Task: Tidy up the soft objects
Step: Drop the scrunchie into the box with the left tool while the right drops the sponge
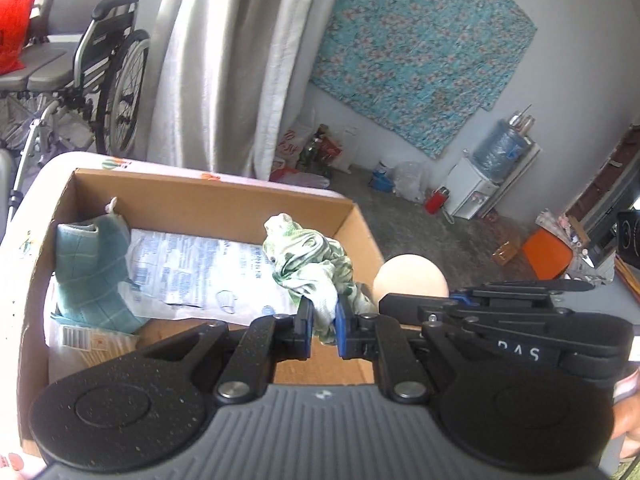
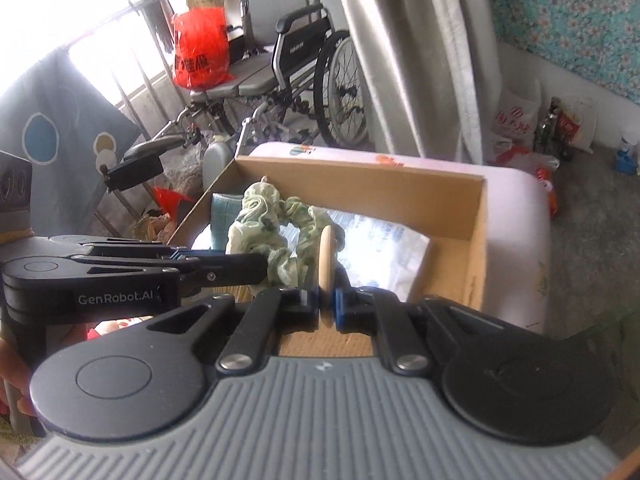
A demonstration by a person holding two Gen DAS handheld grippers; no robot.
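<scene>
My left gripper is shut on a crumpled green-and-white cloth and holds it above the open cardboard box. The same cloth shows in the right wrist view, with the left gripper coming in from the left. My right gripper is shut on the edge of a flat round peach pad, also over the box. From the left, that pad shows its round face beside the right gripper. In the box lie a teal cloth and a printed plastic packet.
The box sits on a pale padded surface. Behind it stand a wheelchair with a red bag and a long pale curtain. Bags and bottles and a water dispenser line the far wall.
</scene>
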